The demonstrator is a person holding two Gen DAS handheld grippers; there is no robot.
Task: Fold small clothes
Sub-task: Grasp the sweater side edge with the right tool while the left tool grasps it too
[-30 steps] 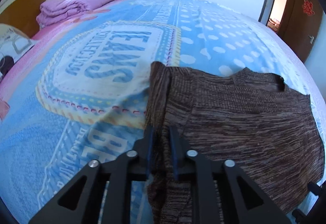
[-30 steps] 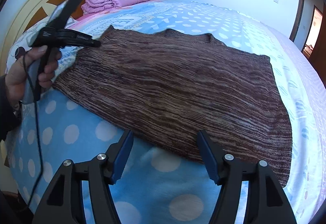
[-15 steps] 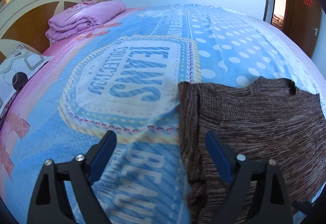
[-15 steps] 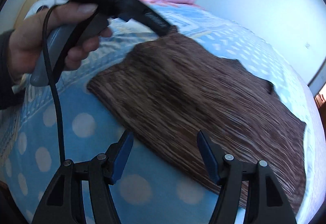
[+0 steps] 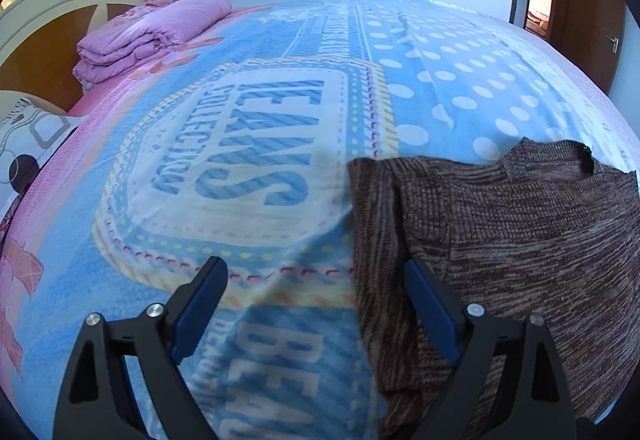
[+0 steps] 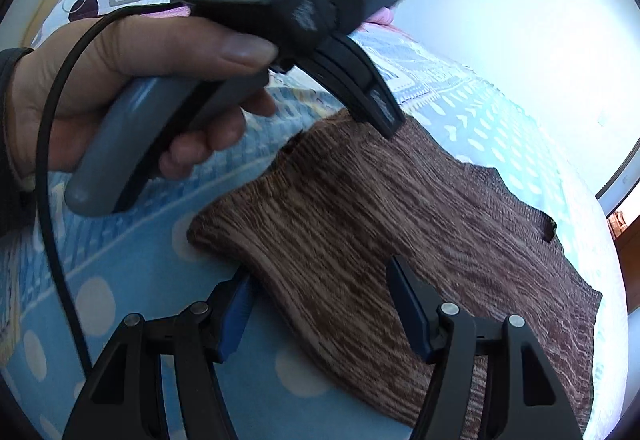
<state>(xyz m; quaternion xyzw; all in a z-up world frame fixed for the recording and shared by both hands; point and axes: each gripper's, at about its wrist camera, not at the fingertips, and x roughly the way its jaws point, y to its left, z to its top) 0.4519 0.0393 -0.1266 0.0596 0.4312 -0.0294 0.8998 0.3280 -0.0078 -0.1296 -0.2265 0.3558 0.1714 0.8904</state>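
Two grippers are held spread and empty: the left gripper (image 5: 316, 304), jaws just opened, has the brown marled knitted sweater's (image 5: 520, 240) folded edge beside its right finger, while the right gripper (image 6: 320, 304) straddles the hem, best pinched squarely.

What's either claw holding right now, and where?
Nothing. Left claw open over the sweater edge; right claw open over its corner, not pinching.

I see the sweater (image 5: 500, 240) flat on the bed (image 5: 280, 159), its folded edge between my left claw (image 5: 316, 304) fingers, folded quilt (image 5: 148, 35) far-left by the headboard (image 5: 52, 39), door (image 5: 592, 11) far-right.
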